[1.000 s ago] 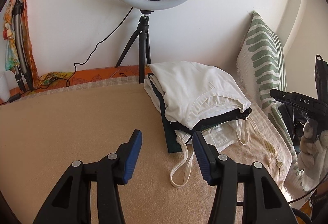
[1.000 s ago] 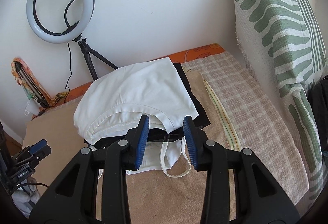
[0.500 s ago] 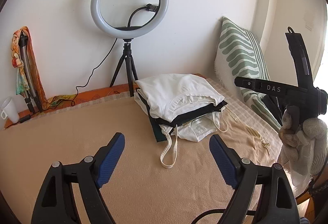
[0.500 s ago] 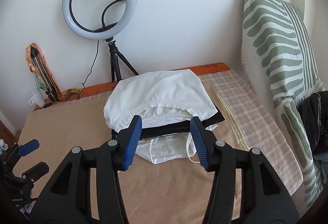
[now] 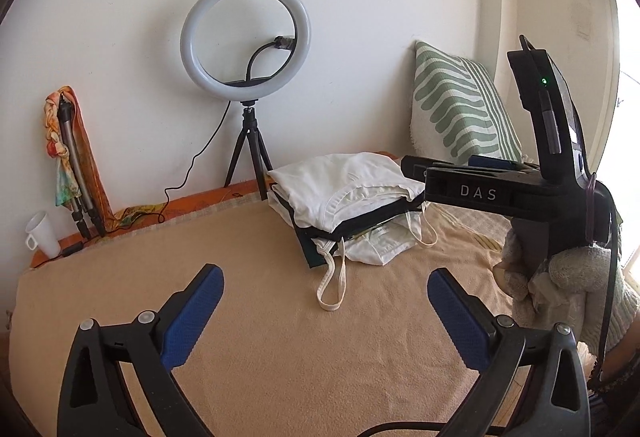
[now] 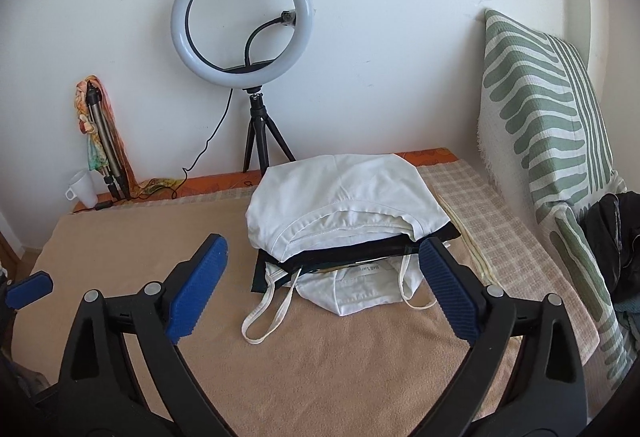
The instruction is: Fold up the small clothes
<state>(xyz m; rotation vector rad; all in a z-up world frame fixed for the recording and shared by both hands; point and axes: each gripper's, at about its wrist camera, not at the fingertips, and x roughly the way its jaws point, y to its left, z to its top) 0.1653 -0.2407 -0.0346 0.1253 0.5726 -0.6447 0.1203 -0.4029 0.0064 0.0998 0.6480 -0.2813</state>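
A stack of folded small clothes (image 5: 348, 193) (image 6: 344, 197) lies on the beige blanket (image 5: 280, 325) (image 6: 340, 357): a white top above, a dark garment under it, a white strappy top at the bottom with straps trailing forward. My left gripper (image 5: 326, 311) is open wide and empty, held back over the blanket in front of the stack. My right gripper (image 6: 322, 287) is open wide and empty, just in front of the stack; it also shows at the right of the left wrist view (image 5: 500, 189).
A ring light on a tripod (image 5: 246, 45) (image 6: 244, 29) stands at the wall behind the stack. A green-striped pillow (image 5: 460, 105) (image 6: 552, 141) leans at the right. A white cup (image 5: 40, 233) (image 6: 82, 187) and a folded tripod with a scarf (image 5: 74, 157) stand far left. Dark clothes (image 6: 616, 241) lie at the right edge.
Both grippers have pulled back from the stack and opened wide. The stack stays in place.
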